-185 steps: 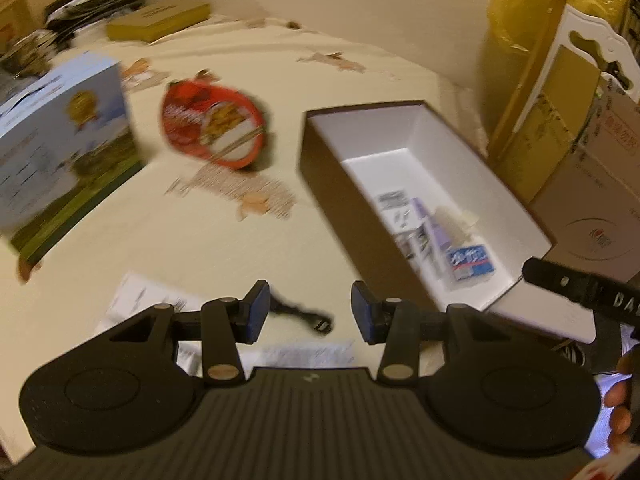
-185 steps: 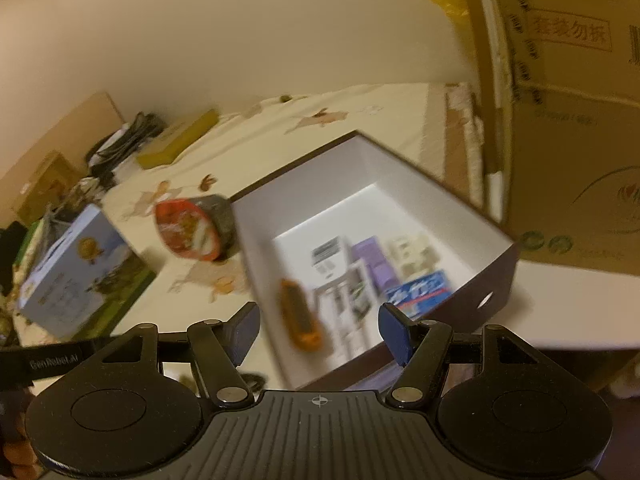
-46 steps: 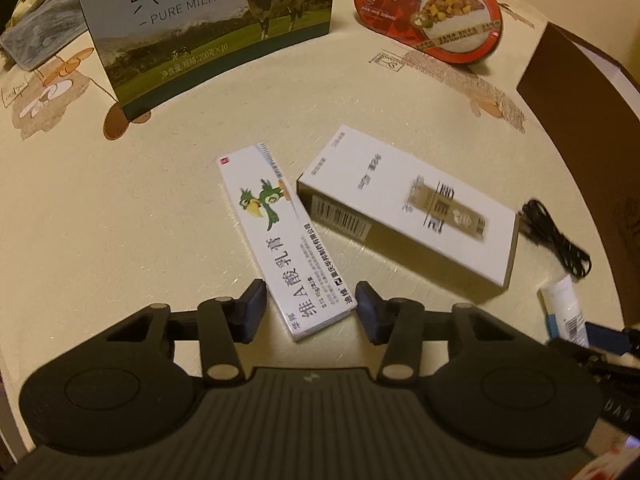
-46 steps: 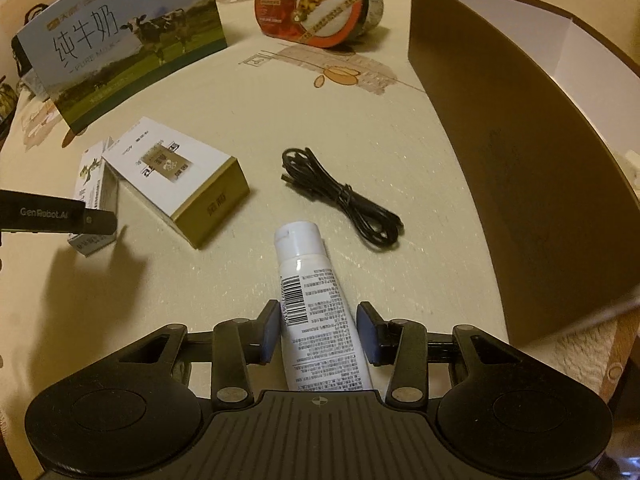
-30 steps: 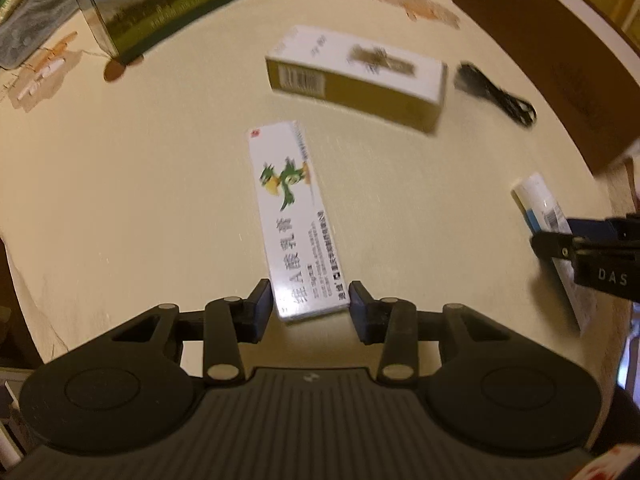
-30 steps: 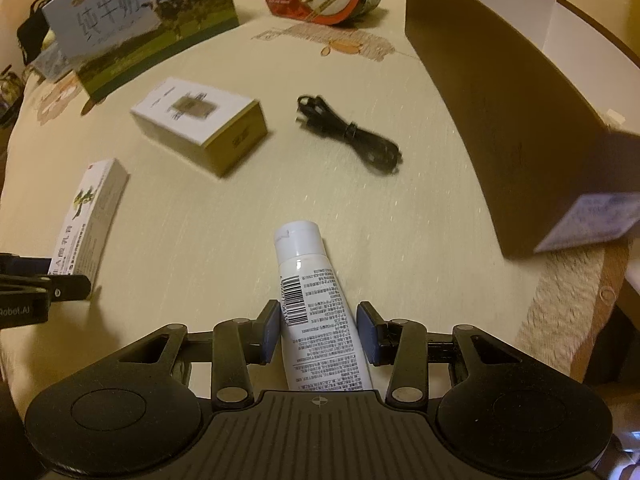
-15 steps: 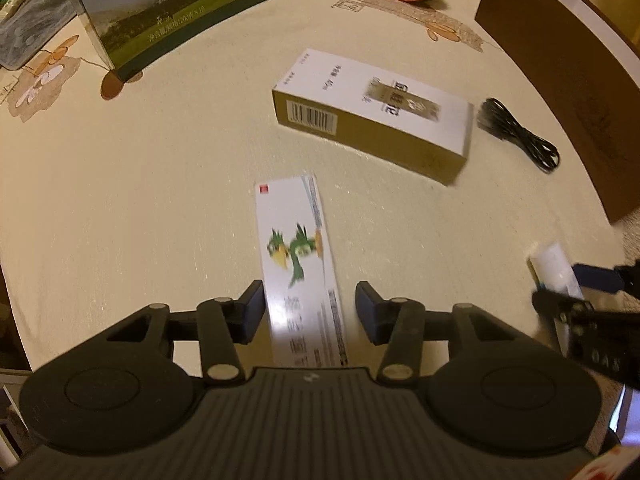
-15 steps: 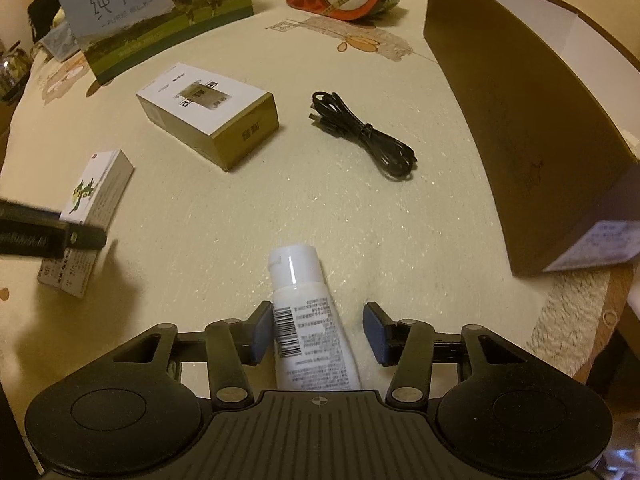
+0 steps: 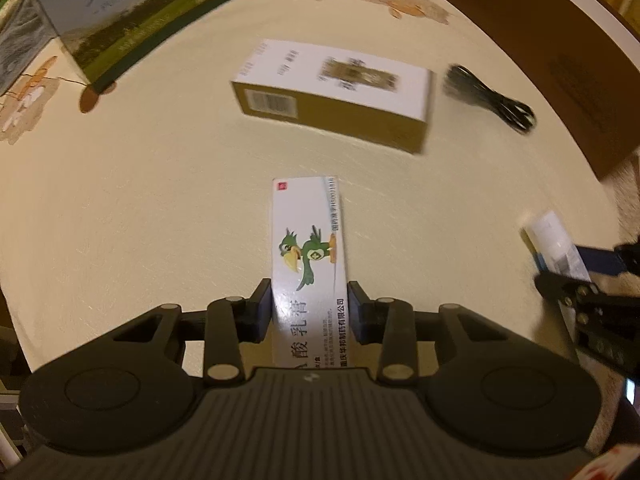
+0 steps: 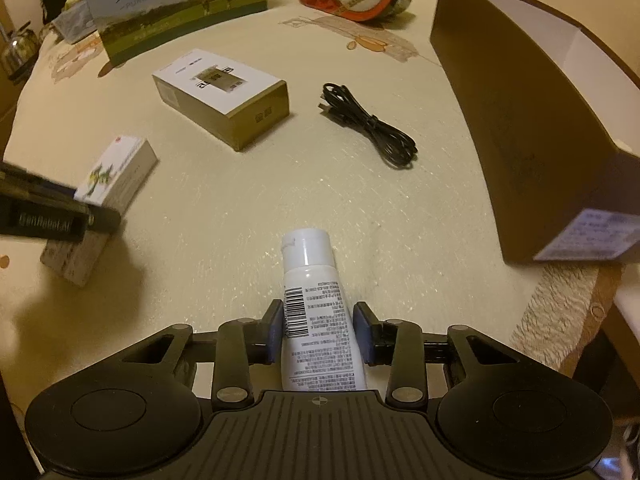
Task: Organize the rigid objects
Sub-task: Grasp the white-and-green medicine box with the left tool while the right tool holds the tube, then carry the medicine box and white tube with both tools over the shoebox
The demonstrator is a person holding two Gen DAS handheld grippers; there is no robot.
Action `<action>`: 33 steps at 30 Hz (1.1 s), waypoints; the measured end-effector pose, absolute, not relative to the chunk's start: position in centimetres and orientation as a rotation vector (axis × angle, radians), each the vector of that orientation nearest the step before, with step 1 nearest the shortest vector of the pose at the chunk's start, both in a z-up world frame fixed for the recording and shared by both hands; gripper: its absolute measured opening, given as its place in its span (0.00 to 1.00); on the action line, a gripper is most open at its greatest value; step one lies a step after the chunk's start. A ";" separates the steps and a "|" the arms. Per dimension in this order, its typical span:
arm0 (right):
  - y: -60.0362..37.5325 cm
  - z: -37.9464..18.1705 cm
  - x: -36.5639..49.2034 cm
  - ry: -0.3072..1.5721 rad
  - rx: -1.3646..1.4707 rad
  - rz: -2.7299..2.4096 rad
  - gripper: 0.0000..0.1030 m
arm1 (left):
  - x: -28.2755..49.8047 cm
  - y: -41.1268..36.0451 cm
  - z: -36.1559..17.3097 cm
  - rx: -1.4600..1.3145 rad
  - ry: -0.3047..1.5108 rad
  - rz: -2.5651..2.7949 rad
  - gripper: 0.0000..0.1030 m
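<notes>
Left tongs (image 9: pixel 308 306) gripping white parrot-print carton (image 9: pixel 308 256); right tongs (image 10: pixel 317 330) clamping white tube (image 10: pixel 316 312). Both lying on worktop (image 10: pixel 240 216). Ahead: gold-sided box (image 10: pixel 224 96), black cable (image 10: pixel 368 124); brown box (image 10: pixel 532 128) sitting right.

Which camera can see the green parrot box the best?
The left wrist view. The parrot box lies face up between the left gripper fingers, its bird picture sharp and whole. In the right wrist view the same box is off to the side, slanted, and partly hidden behind the left gripper.
</notes>
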State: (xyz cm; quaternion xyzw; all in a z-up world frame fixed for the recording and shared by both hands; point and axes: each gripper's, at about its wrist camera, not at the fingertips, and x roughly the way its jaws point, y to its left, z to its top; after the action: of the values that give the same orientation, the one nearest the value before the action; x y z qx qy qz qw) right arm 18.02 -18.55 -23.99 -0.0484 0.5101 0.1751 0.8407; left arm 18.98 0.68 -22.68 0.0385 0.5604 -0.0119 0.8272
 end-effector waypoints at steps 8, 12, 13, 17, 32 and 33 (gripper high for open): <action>-20.2 -23.8 16.9 1.114 -0.026 0.322 0.33 | 18.9 -1.3 -23.5 0.131 1.218 -0.063 0.33; -21.2 -23.5 16.8 1.112 0.015 0.300 0.33 | 19.4 -2.1 -23.2 0.171 1.201 -0.079 0.32; -21.4 -23.3 16.9 1.110 0.025 0.296 0.33 | 19.3 -2.4 -23.1 0.181 1.195 -0.080 0.32; -22.3 -22.6 16.8 1.100 0.072 0.287 0.33 | 18.9 -3.4 -22.2 0.205 1.173 -0.091 0.32; -24.9 -18.2 16.4 1.024 0.161 0.283 0.33 | 19.3 -6.3 -15.9 0.171 1.087 -0.165 0.32; -25.1 -17.8 16.4 1.017 0.166 0.284 0.33 | 19.5 -6.6 -15.6 0.171 1.080 -0.171 0.32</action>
State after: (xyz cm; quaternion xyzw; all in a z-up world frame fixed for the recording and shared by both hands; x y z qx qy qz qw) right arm 16.44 -25.06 -17.83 0.0789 0.4844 0.1354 0.8607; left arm 19.45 -6.58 -15.57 0.0814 0.5130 -0.0814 0.8506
